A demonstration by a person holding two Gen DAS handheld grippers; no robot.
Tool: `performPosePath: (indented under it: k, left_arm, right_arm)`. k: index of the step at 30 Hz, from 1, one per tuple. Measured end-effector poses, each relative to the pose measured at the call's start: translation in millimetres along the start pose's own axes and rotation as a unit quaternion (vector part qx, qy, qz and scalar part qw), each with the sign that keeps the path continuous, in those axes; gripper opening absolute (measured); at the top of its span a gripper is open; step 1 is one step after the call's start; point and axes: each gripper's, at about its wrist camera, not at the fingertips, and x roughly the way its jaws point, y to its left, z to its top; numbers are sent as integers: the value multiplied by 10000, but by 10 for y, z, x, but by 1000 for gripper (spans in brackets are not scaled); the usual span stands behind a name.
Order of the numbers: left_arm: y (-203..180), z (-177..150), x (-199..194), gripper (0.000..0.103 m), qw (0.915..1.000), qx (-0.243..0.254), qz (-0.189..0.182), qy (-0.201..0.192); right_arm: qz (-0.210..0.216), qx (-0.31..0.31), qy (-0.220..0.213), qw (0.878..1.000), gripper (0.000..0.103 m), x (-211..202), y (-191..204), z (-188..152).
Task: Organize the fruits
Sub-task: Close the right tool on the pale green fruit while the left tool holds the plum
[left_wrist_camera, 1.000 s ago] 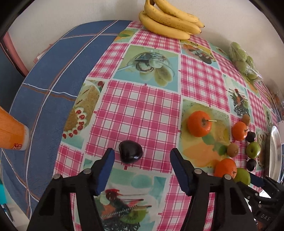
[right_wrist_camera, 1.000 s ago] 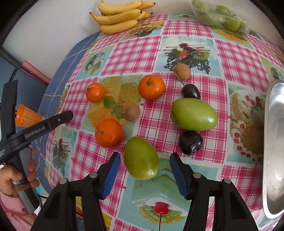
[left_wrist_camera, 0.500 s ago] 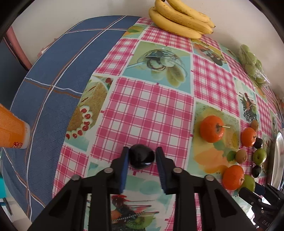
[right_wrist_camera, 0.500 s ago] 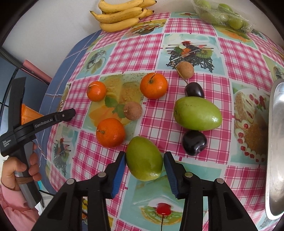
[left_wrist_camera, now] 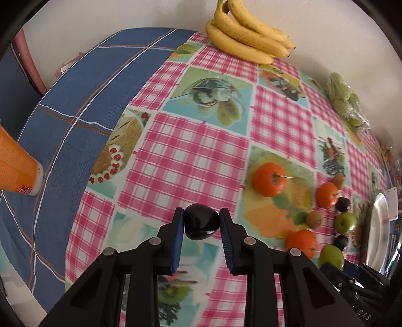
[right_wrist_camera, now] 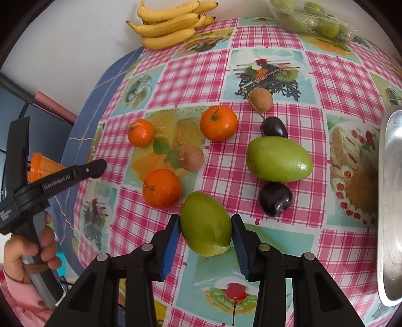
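Note:
A dark plum [left_wrist_camera: 201, 224] sits between the blue pads of my left gripper [left_wrist_camera: 201, 214], which is shut on it just over the checked tablecloth [left_wrist_camera: 181, 161]. In the right wrist view my right gripper [right_wrist_camera: 205, 221] has its jaws closing on a green mango [right_wrist_camera: 204, 227], and both pads touch its sides. Beyond it lie a second green mango [right_wrist_camera: 279, 159], two dark plums [right_wrist_camera: 275, 198] [right_wrist_camera: 273, 128], three oranges [right_wrist_camera: 162, 188] and two brown fruits [right_wrist_camera: 191, 158]. In the left wrist view the same group lies at the right, around an orange [left_wrist_camera: 268, 179].
Bananas [right_wrist_camera: 170, 24] and a bag of green fruit [right_wrist_camera: 311, 17] lie at the table's far edge by the wall. A metal tray [right_wrist_camera: 389, 201] stands at the right. An orange bottle [left_wrist_camera: 17, 171] stands on the blue cloth [left_wrist_camera: 75, 100] at the left. A hand [right_wrist_camera: 27, 251] holds the left gripper's handle.
The left jaws have closed from wide apart onto the dark plum. The right jaws have closed in from either side onto the near green mango.

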Motion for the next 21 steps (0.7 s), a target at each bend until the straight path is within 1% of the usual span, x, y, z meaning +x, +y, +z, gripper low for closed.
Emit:
performPosePath:
  k: [3,6,14,21]
  left_arm:
    - [-100,-44,-119,29,9999,-46,-112,-90]
    - [-230,-82,-227,29,9996,-29,-178,-208]
    - [-724,-131,-351,29,9988,113,-295,-367]
    - [-1019,-141,-372,29,9990,150,-240,-344]
  right_arm:
    - [97,32,-121,9999,43,-116,-11,5]
    - [101,67,-268,9996,43,-234,-30,15]
    - [96,244,-427,9987,43,-422,-184,27]
    - [-144,340,-662,9971,43,-602,-351,67]
